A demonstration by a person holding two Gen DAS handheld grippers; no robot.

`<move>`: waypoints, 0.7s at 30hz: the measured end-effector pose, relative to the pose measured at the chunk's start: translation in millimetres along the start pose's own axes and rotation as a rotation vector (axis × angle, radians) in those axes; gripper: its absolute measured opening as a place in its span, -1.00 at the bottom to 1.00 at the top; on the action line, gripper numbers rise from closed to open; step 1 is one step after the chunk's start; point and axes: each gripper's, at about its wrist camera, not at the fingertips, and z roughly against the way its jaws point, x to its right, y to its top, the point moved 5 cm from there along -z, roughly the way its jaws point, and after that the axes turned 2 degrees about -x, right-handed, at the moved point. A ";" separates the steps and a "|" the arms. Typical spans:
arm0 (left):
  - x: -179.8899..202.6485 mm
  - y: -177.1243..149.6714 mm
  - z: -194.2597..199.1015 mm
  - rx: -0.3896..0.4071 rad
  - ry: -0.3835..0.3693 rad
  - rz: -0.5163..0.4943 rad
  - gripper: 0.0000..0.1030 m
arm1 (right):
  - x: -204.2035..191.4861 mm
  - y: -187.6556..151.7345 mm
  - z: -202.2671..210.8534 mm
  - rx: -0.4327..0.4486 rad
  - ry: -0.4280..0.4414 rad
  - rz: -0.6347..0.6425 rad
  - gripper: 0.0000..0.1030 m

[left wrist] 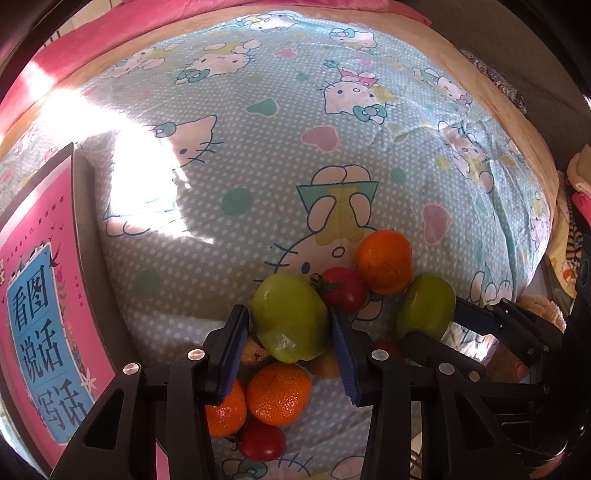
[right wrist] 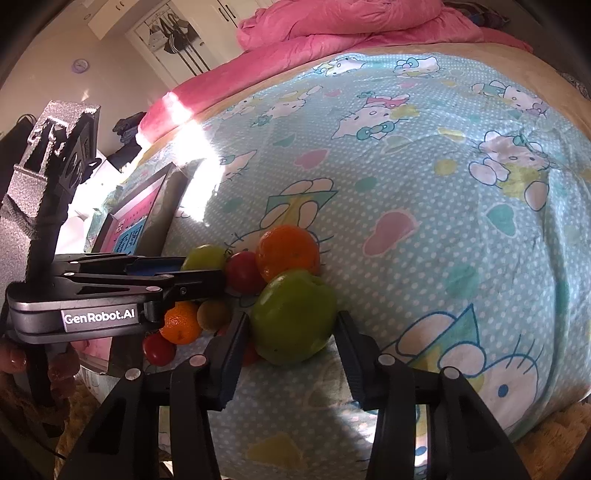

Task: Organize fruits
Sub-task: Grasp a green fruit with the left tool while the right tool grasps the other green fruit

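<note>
Sunlit bedding with a cartoon-cat print (left wrist: 258,155) spreads under both of your grippers, a pink quilt (right wrist: 332,26) bunched at its far end and a pink picture book (left wrist: 40,325) lying at your left. Your left gripper (left wrist: 290,328) has its pads against the sides of a green apple (left wrist: 291,317), which sits in a huddle of fruit: a red tomato (left wrist: 345,291) and an orange (left wrist: 386,260) just beyond it, two more oranges (left wrist: 279,393) and another tomato (left wrist: 262,441) nearer you. Your right gripper (right wrist: 291,332) stands astride a second green apple (right wrist: 293,314) at the pile's right edge; its jaws are narrowed close to the fruit, but you cannot tell whether they press it.
</note>
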 end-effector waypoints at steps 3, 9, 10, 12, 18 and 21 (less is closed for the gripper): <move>1.6 0.5 -2.3 -0.019 0.009 -0.014 -0.13 | 0.5 -1.2 3.4 0.009 0.009 -0.001 -0.08; 3.7 2.7 -9.5 -0.041 0.017 -0.020 -0.13 | 6.4 -3.8 12.4 0.026 0.019 -0.024 -0.08; 3.4 3.1 -10.2 -0.040 0.014 -0.016 -0.13 | 7.2 -3.2 13.0 0.028 0.019 -0.027 -0.08; 2.4 3.4 -10.2 -0.035 0.009 -0.007 -0.14 | 9.5 -2.7 15.0 0.034 0.020 -0.036 -0.08; -2.1 3.8 -1.8 -0.005 -0.033 0.039 -0.14 | 11.9 -1.8 22.0 0.062 0.025 -0.036 -0.09; -4.5 3.0 8.4 0.022 -0.051 0.051 -0.14 | 12.6 -0.6 27.4 0.081 0.030 -0.030 -0.11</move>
